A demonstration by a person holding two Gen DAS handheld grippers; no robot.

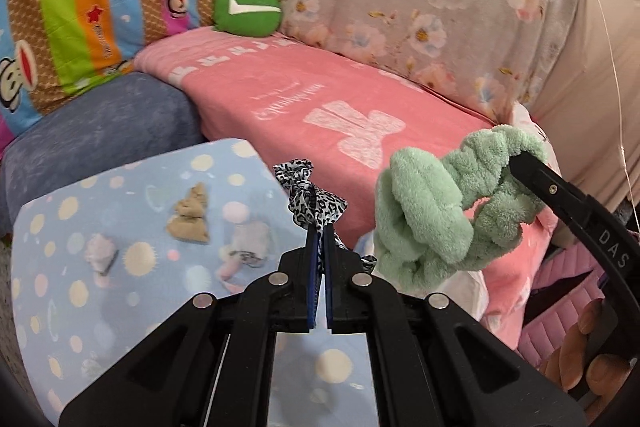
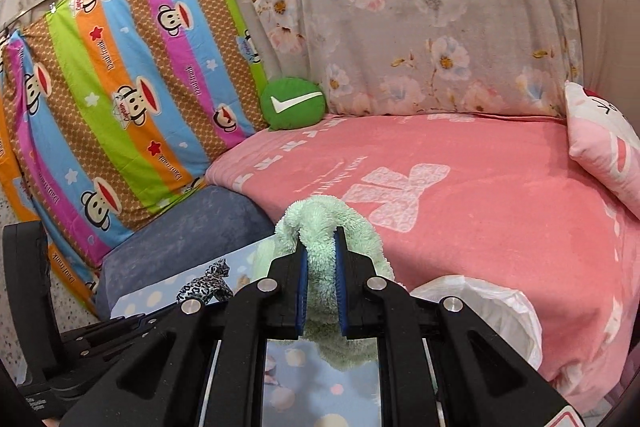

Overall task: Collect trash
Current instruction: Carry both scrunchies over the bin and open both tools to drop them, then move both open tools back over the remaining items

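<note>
My left gripper point(image 1: 319, 233) is shut on a leopard-print scrunchie point(image 1: 310, 201), held above a blue dotted cloth point(image 1: 132, 267). The scrunchie also shows in the right wrist view point(image 2: 208, 283). My right gripper point(image 2: 320, 247) is shut on a fluffy green headband point(image 2: 332, 219), which hangs in the air to the right in the left wrist view point(image 1: 448, 207). On the blue cloth lie a crumpled brown paper point(image 1: 191, 215), a pale pink wad point(image 1: 100, 253) and a grey and pink scrap point(image 1: 246, 247). A white plastic bag point(image 2: 488, 303) lies open below my right gripper.
A pink blanket point(image 2: 480, 195) covers the sofa seat. A green round cushion point(image 2: 294, 103) leans at the back corner. A pink pillow point(image 2: 604, 147) sits at the right. A blue-grey cushion point(image 1: 100, 135) lies left of the seat. Striped and floral sheets hang behind.
</note>
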